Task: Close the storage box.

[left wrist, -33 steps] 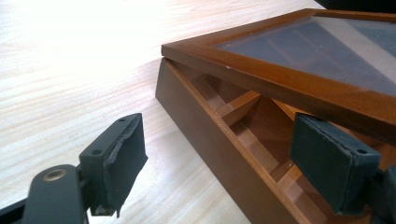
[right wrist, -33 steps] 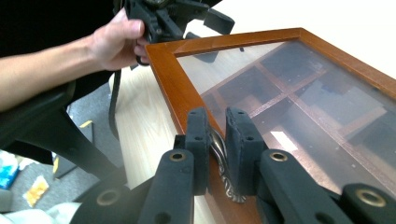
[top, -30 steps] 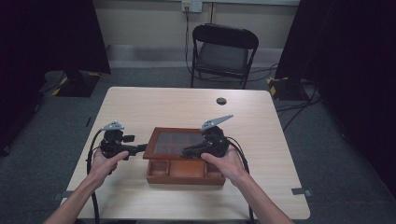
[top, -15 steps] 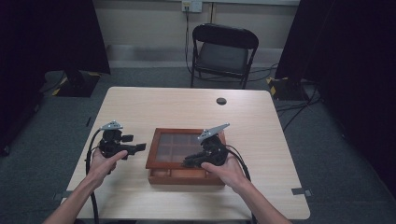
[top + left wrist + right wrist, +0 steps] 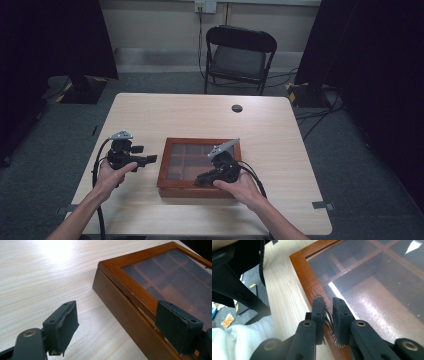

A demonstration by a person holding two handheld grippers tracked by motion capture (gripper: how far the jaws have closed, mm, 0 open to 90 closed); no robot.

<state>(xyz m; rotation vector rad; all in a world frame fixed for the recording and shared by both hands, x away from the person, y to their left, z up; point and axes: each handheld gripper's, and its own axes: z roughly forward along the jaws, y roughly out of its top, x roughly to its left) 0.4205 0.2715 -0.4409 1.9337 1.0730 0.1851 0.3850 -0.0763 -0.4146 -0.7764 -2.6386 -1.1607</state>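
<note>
Both grippers are black: the left gripper [image 5: 150, 159] and the right gripper [image 5: 199, 178] each carry a grey three-cornered plate and a trailing black cable. Brass-coloured rivets stud the worn-padded jaws. A white sleeve [image 5: 242, 340] shows.

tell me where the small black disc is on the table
In the high view the small black disc lies near the table's far edge, just before the chair, well beyond the wooden box.

reddish-brown box [image 5: 200, 186], pale woodgrain table [image 5: 280, 150], seemingly black chair [image 5: 237, 55]

The box [image 5: 197, 167] sits on the counter [image 5: 280, 150] toward its near edge, a small disc [image 5: 237, 108] behind it, a chair [image 5: 239, 55] beyond the counter.
</note>
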